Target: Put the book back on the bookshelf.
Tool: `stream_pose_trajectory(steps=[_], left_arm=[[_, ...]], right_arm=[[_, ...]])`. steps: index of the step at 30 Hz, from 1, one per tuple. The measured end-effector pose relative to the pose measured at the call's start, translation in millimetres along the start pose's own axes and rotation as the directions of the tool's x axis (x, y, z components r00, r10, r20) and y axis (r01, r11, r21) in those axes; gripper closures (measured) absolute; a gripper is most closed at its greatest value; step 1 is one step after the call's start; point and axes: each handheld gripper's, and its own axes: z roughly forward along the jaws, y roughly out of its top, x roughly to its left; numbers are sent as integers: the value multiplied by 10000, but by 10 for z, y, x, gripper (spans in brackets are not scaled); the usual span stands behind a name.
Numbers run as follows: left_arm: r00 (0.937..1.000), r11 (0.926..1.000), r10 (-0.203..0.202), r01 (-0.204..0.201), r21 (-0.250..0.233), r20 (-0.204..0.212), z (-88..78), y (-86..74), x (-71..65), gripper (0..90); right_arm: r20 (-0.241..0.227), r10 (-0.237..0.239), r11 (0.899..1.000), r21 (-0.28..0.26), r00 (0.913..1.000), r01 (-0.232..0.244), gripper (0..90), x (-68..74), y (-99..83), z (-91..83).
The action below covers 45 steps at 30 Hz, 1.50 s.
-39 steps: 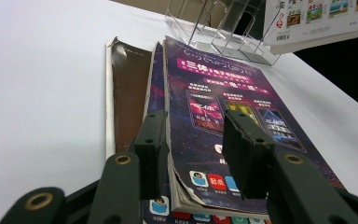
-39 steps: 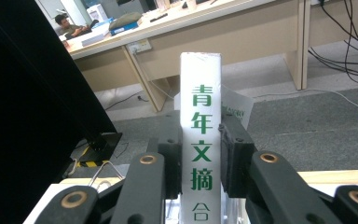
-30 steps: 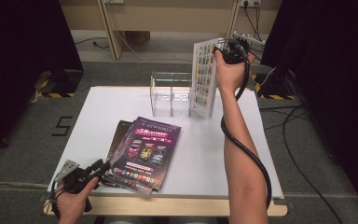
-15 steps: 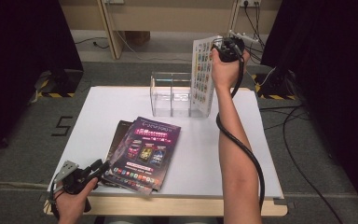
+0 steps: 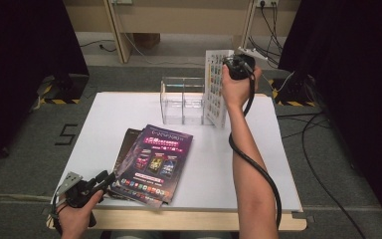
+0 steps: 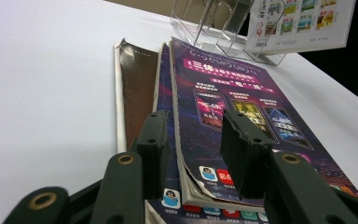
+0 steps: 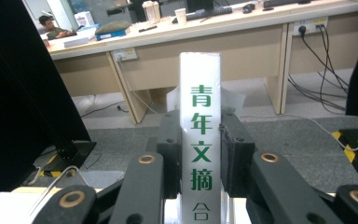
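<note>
Looking down, the right gripper [image 5: 230,63] clamps a white book [image 5: 215,89] upright at the clear rack [image 5: 184,102], ready for slotting. Left gripper [image 6: 193,154], jaws apart, straddles the purple magazine [image 6: 233,107]. Right gripper view: spine [image 7: 200,135] pinched.

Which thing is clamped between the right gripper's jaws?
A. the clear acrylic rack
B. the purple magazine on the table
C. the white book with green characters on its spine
C: the right gripper has its pads pressed on both sides of the white book.
</note>
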Motion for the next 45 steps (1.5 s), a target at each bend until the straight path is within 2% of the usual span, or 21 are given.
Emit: stream_pose_trajectory(steps=[2, 5, 12, 23, 27, 33, 38, 40, 45], left_arm=[[10000, 10000, -13, 13, -7, -47, 1, 0, 4, 609], [10000, 10000, -18, 18, -5, -36, 3, 1, -4, 609], [10000, 10000, -27, 27, -6, -33, 9, 0, -9, 607], [10000, 10000, -45, 44, -57, -37, -2, 3, -12, 607], [10000, 10000, -50, 50, -66, -40, -3, 2, -11, 607], [10000, 9999, -71, 72, -82, 36, -13, 7, -26, 602], [10000, 9999, -79, 79, -79, 45, -10, 3, -26, 602], [9999, 9999, -96, 96, -72, 36, -11, 0, -24, 602], [10000, 9999, -75, 75, -87, 16, -14, 4, -23, 603]], right_arm=[[-7, -47, 10000, 30, 10000, 47, 730, 0, -59, -61], [-111, 137, 9999, 7, 9998, -137, 721, -35, -136, -166], [-131, -90, 9990, 435, 9999, 95, 718, -56, -258, -349], [-234, 355, 9966, 753, 9991, -337, 690, -80, -406, -604], [-247, 382, 9958, 843, 9990, -360, 679, -66, -469, -704], [-206, 546, 9954, 803, 9983, -528, 667, -70, -573, -849], [-114, 457, 9965, 704, 9989, -448, 664, -88, -618, -920], [-125, 551, 9965, 634, 9984, -542, 655, -105, -614, -939], [75, 357, 9977, 571, 9993, -361, 656, -134, -560, -953]])
